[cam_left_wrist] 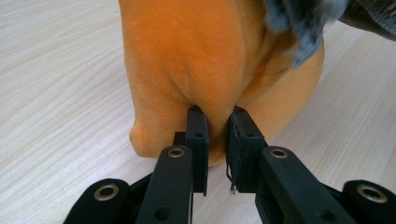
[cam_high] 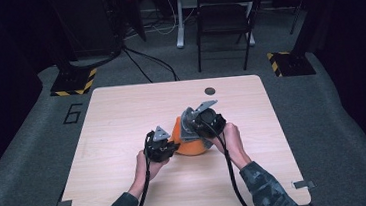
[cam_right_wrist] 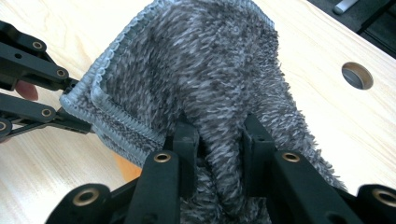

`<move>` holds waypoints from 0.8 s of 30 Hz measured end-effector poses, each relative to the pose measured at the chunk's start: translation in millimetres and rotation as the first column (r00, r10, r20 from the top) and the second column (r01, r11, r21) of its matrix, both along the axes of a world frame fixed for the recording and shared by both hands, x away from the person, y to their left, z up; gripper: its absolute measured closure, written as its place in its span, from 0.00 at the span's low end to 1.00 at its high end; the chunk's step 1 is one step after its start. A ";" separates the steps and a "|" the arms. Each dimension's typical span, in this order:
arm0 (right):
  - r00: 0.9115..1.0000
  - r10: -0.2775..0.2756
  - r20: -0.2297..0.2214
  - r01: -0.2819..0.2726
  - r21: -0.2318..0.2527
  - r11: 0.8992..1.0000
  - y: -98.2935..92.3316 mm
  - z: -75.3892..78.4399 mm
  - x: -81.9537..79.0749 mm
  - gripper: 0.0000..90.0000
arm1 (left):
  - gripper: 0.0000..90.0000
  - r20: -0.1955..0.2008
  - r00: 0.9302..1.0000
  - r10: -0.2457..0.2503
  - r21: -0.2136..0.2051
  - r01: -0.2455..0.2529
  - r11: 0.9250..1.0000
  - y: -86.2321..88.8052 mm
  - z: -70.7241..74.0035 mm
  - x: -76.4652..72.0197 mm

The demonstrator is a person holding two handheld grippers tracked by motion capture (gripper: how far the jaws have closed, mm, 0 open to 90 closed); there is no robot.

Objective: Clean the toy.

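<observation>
**Both tongs clamped: left on orange plush, right on grey cloth**

We take the orange plush [cam_high: 190,141] as our landmark. It sits on the wooden table [cam_high: 122,118], roughly mid-table, a bit nearer our edge than the far one.

Left gripper [cam_high: 160,146]: touching the plush's left side in the high view. In the left gripper view, we see the left gripper [cam_left_wrist: 217,135] with its jaws pinched together on a fold of the orange fabric low on the plush body; the fold is squeezed thin between the pads. The plush base rests on the table there.

Right gripper [cam_high: 200,121]: above and over the plush's right-hand top in the high view, partly covering it. In the right gripper view, the right gripper [cam_right_wrist: 219,144] has its jaws clamped on a ridge of fuzzy grey cloth [cam_right_wrist: 210,79]. The cloth spreads up and away from the jaws, stitched hem at its left edge. A sliver of orange shows just under that hem, so the cloth lies over the plush. In the left gripper view, a corner of the grey cloth [cam_left_wrist: 299,23] hangs at the plush's upper right.

Beyond the plush, near the table's far edge, is a round hole [cam_high: 210,91].
</observation>
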State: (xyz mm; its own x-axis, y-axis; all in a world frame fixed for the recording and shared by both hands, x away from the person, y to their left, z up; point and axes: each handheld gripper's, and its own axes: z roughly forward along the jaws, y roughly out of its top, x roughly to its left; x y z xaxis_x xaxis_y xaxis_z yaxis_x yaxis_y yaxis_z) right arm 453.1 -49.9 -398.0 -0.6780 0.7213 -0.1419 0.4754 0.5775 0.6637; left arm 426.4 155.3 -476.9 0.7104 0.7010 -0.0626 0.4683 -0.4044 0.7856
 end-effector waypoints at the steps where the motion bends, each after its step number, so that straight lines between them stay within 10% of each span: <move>1: 1.000 -0.008 -0.007 0.008 -0.003 1.000 2.1 -1.5 -0.6 0.80 | 0.89 0.000 1.000 -0.001 -0.001 0.001 1.000 0.1 -0.3 0.0; 14: 0.992 -0.076 -0.099 0.070 -0.067 0.995 -24.6 -23.4 19.6 0.82 | 0.89 0.001 1.000 -0.010 0.001 0.010 1.000 -0.7 -0.8 0.6; 24: 0.970 -0.157 -0.184 0.137 -0.115 0.984 -39.1 -46.8 30.9 0.82 | 0.89 0.000 1.000 -0.011 -0.006 0.011 1.000 -0.4 -0.8 1.9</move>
